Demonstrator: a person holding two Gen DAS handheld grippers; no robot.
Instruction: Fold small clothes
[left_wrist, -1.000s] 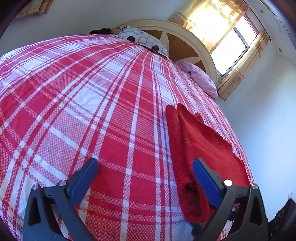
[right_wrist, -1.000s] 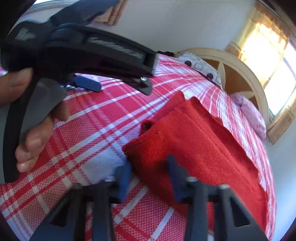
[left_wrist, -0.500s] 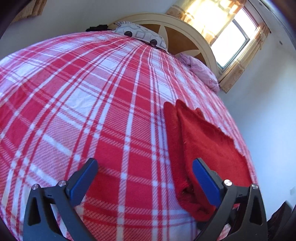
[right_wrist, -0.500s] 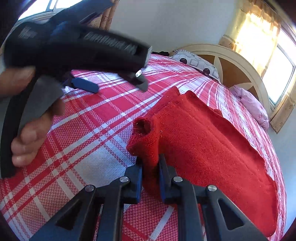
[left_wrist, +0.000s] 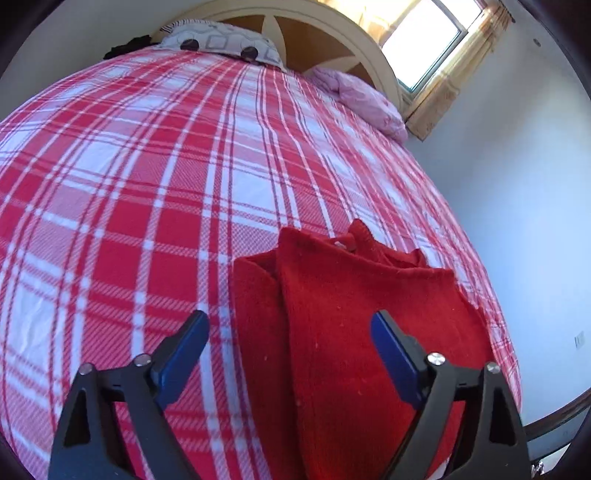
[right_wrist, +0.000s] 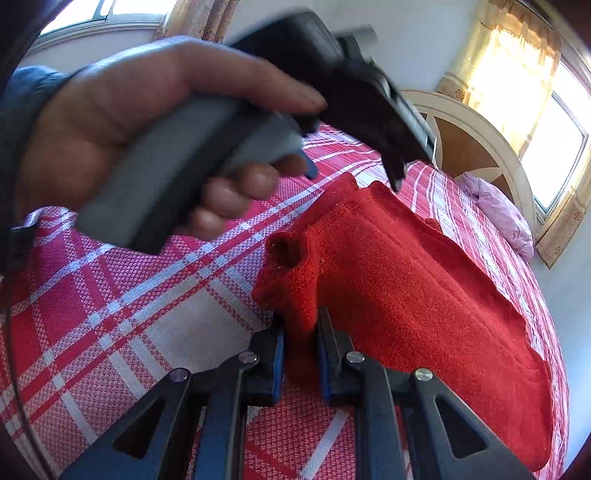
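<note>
Two blue pads of your left gripper (left_wrist: 290, 352) stand wide apart and are closing above the red knit garment (left_wrist: 354, 332), which lies partly folded on the red-and-white plaid bedspread (left_wrist: 147, 177); cloth shows between them, neither pad pressing it. In the right wrist view, your right gripper (right_wrist: 300, 345) is clamped on the garment's near bunched corner, while your left hand (right_wrist: 122, 122) grips the other tool's grey handle above the bed.
</note>
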